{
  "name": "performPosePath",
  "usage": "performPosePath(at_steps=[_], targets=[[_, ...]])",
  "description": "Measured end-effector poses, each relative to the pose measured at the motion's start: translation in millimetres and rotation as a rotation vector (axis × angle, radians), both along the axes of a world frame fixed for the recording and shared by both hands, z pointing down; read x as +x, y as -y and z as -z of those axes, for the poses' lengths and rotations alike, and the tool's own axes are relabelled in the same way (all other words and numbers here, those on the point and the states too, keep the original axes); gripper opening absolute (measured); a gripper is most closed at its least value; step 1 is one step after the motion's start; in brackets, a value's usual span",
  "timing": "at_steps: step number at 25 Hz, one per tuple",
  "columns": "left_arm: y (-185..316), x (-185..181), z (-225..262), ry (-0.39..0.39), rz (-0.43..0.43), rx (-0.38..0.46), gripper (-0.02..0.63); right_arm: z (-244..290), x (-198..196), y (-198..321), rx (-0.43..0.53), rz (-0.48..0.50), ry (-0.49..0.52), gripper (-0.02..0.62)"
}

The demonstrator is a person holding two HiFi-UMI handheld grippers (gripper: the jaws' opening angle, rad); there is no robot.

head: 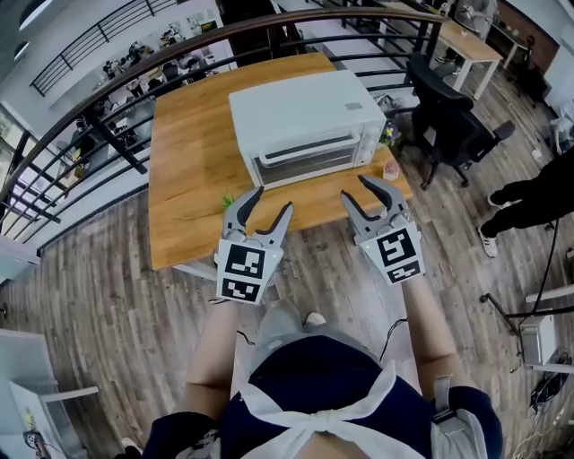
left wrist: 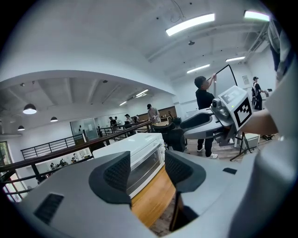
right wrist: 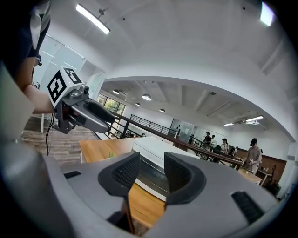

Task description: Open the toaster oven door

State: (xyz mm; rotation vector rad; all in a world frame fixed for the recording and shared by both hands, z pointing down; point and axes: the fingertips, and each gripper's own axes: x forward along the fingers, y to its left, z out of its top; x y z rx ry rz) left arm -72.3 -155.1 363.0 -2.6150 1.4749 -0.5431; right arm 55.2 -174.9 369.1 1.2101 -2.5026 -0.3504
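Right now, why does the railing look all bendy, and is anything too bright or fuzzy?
Head view: the wide lens bows the railing into an arc; the toaster oven is sharp and evenly lit. Left gripper view: dark rounded corners, and the ceiling light strips glare white. Right gripper view: the same round bulge and dark corners, with one bright ceiling strip.

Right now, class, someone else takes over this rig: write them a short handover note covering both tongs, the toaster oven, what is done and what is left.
Left tongs: open, empty, near the table's front edge, touching nothing.
Right tongs: open, empty, likewise.
Toaster oven: on the wooden table, front facing you, door shut.
Done: nothing on the door yet.
Left: bring one pair forward, grip the door probably near its top edge, and swing it down.
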Motion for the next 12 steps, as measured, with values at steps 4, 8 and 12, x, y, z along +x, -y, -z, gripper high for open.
performPosePath(at_steps=[4, 8, 12], targets=[[17.4, 2.1, -8.2, 0.027, -0.019, -0.017, 0.225, -9.3, -6.7, 20.6, -0.001, 0.013, -0.060, 0.155], [38.8, 3.1, -20.1, 0.038, -0.045, -0.045, 0.225, -22.8, -14.4, 43.0, -0.024, 0.028, -0.124, 0.155], [65.1, 1.3, -36.1, 0.066, -0.066, -0.096, 0.225, -34.1, -22.2, 65.6, -0.058, 0.039, -0.168, 0.166]])
